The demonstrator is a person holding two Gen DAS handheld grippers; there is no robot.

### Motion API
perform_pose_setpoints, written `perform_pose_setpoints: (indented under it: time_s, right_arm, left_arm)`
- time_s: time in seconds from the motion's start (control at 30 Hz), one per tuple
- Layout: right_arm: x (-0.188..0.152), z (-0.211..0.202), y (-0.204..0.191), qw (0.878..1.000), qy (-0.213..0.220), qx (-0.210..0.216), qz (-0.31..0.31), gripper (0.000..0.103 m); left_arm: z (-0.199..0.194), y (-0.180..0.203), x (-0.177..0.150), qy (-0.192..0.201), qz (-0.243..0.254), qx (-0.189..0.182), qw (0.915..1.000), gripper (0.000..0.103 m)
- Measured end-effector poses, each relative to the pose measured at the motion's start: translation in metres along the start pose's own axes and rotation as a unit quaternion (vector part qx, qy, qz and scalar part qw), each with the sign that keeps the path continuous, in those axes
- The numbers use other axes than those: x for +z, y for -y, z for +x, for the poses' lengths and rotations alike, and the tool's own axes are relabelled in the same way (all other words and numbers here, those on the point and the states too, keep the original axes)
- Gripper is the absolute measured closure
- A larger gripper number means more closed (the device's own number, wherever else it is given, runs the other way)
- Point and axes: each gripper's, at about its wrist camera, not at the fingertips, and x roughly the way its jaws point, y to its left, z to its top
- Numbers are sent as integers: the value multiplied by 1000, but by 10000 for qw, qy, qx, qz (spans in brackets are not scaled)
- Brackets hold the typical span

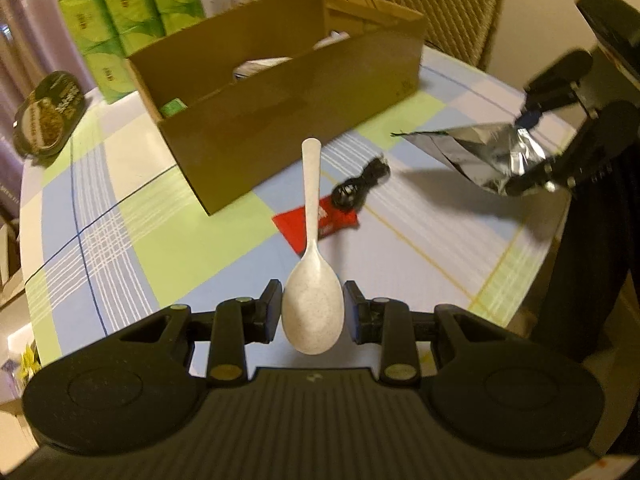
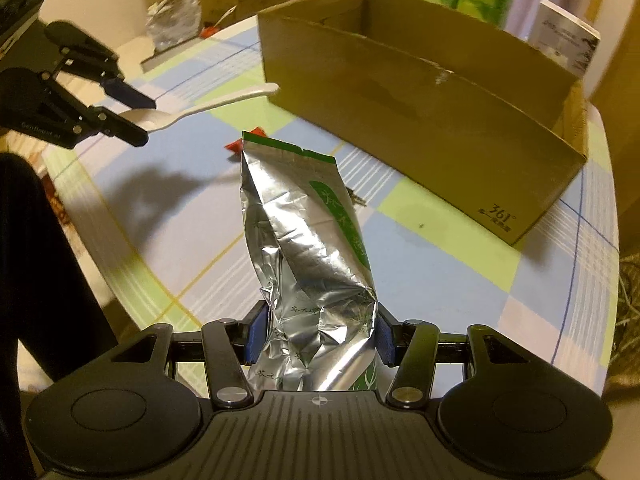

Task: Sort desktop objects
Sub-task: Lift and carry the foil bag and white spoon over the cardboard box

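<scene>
My left gripper (image 1: 313,312) is shut on the bowl of a white speckled spoon (image 1: 312,248), held above the table with its handle pointing at the open cardboard box (image 1: 280,120). My right gripper (image 2: 318,338) is shut on a crinkled silver foil bag with green print (image 2: 308,240), held above the table in front of the box (image 2: 420,120). In the left wrist view the right gripper (image 1: 532,148) and the bag (image 1: 480,152) are at the right. In the right wrist view the left gripper (image 2: 132,116) and the spoon (image 2: 192,108) are at the left.
A red packet (image 1: 316,224) and a coiled black cable (image 1: 360,188) lie on the checked tablecloth (image 1: 160,240) before the box. Green tissue packs (image 1: 128,20) and a dark round tin (image 1: 48,116) stand at the far left. The box holds white and green items.
</scene>
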Motion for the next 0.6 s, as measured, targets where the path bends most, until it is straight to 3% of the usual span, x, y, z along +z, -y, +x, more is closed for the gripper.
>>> perform_pose_setpoints:
  time_s: [0.6]
  right_arm:
    - [-7,-15,23,9953,309,-82,914,53]
  left_arm:
    - [-13,1,13,189,-823,326,9959,75]
